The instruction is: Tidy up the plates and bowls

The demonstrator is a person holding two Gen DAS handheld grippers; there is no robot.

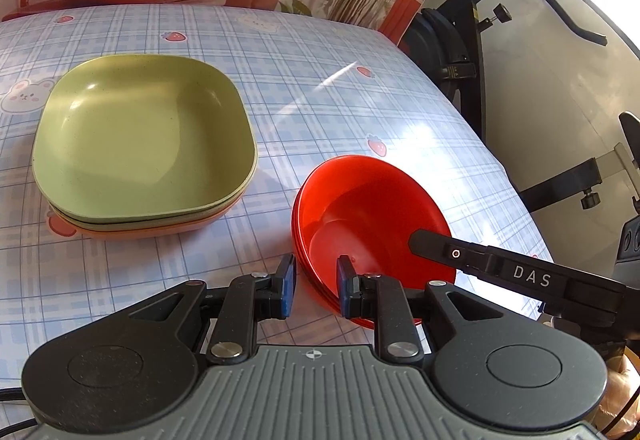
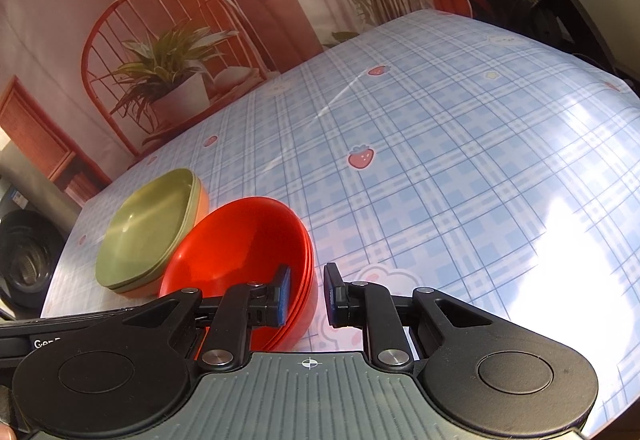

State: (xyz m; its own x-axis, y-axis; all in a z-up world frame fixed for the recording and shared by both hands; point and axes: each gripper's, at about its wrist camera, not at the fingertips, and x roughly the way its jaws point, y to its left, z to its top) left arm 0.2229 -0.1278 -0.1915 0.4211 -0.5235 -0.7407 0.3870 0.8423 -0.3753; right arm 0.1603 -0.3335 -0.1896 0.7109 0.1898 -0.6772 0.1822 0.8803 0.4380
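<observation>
Resting on the blue plaid tablecloth (image 1: pixel 320 88), a stack of plates (image 1: pixel 144 144) with a green one on top sits at the left, just beside a nested stack of red bowls (image 1: pixel 360 200). The left gripper (image 1: pixel 316 290) stands part open, its blue pads straddling the bowls' near-left rim without clamping it. The right gripper (image 2: pixel 306 296) likewise straddles the right rim (image 2: pixel 308 264), jaws apart, one pad inside the top bowl.
</observation>
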